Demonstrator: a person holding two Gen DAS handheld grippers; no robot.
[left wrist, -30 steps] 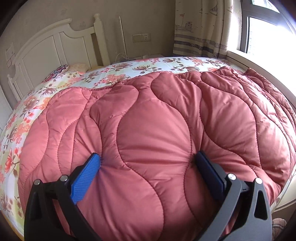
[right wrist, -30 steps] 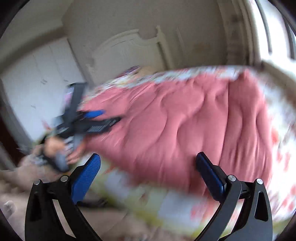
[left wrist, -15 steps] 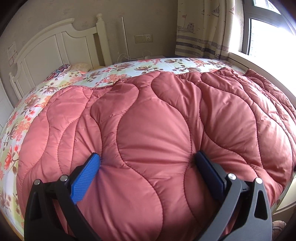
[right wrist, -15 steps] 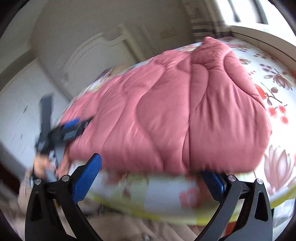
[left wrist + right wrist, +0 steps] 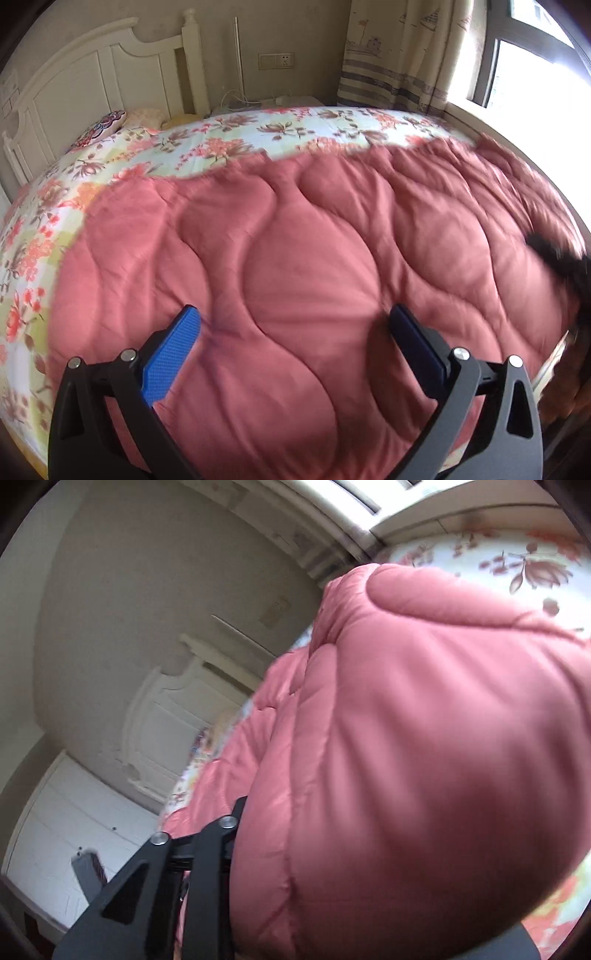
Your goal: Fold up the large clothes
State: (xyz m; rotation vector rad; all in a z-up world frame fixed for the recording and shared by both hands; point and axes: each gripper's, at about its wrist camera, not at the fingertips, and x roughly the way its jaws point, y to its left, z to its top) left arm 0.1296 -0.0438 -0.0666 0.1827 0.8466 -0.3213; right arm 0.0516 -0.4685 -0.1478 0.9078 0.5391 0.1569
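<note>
Pink quilted comforter (image 5: pixel 295 280) spread on bed, two grippers at its near edge
Right gripper (image 5: pixel 236 834): jaws closing, comforter corner bulging between them, pads hidden; a shallow bite on puffy, slick fill may slip once lifted. Left gripper (image 5: pixel 295 343): blue pads (image 5: pixel 171 354) spread wide over the near hem, pinching nothing, so one-sided pull could skew the fold. Beyond: floral bedsheet (image 5: pixel 229 136), white headboard (image 5: pixel 92 85), curtain (image 5: pixel 399 55)

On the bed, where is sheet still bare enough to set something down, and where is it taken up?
Bare floral sheet runs as a band between the pink quilt's far edge and the headboard, and down the left side. The pillows crowd the headboard corner. The quilt fills the middle and near edge.
</note>
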